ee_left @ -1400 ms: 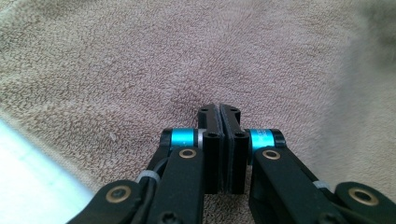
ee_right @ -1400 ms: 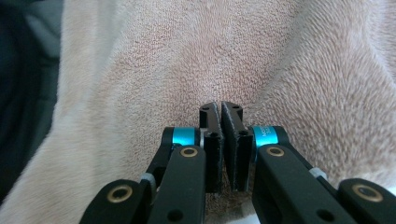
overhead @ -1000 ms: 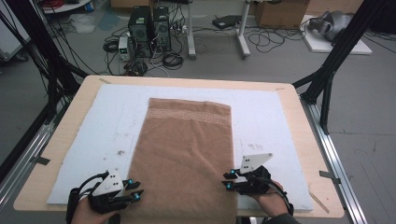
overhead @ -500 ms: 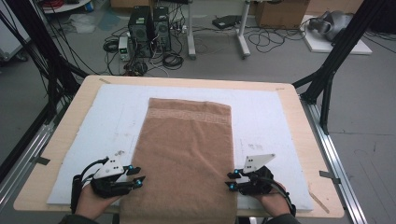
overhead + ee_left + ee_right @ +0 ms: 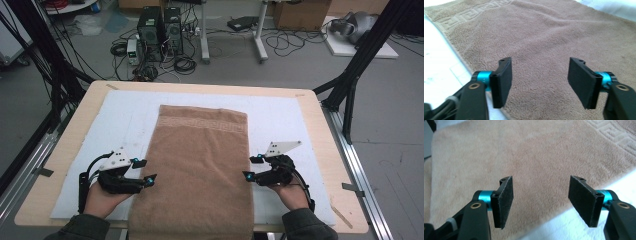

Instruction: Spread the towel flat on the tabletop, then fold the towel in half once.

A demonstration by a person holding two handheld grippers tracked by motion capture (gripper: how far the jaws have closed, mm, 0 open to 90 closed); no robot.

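L gripper [image 5: 144,171] and R gripper [image 5: 254,168] both have jaws spread wide, nothing between them — each sits at a long edge of the brown terry towel [image 5: 200,165]. Towel lies flat, lengthwise on the white padded mat [image 5: 280,115] atop the wooden table [image 5: 320,145], near end overhanging the front edge.

Left tool [image 5: 144,171], right tool [image 5: 253,168]: jaws apart
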